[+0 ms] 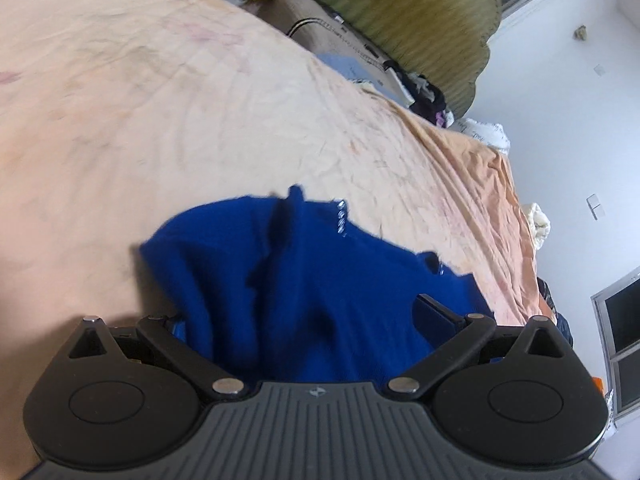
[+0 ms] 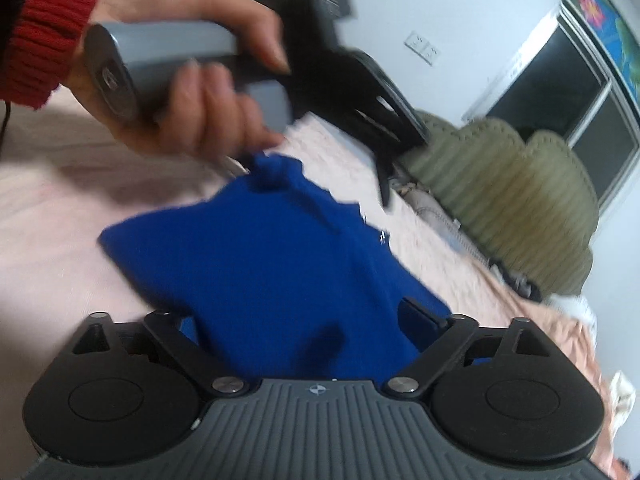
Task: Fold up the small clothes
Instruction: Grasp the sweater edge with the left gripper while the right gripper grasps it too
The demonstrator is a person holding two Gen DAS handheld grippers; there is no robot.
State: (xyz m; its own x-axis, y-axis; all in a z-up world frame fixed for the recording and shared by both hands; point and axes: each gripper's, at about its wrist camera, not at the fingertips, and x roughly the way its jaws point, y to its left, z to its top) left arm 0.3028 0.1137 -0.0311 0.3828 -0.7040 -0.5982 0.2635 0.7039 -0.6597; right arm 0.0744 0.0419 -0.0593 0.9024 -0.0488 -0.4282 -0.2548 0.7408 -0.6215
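A small royal-blue knit garment [image 1: 304,280] hangs bunched above a peach bedsheet [image 1: 160,120]. My left gripper [image 1: 308,320] is buried in the cloth, which covers its fingers; whether it grips is hidden. The garment also shows in the right wrist view [image 2: 272,264], where it drapes over my right gripper [image 2: 308,320] and hides its fingers too. In that view the left gripper [image 2: 360,92] sits in a hand with a red cuff, above the garment's far corner. The frames are blurred.
A green ribbed headboard [image 1: 420,20] stands beyond the bed, with a cardboard box [image 1: 320,28] and a pile of dark clothes [image 1: 428,96] beside it. White bedding [image 1: 492,136] lies at the bed's far edge. Windows [image 2: 580,92] and white walls surround the bed.
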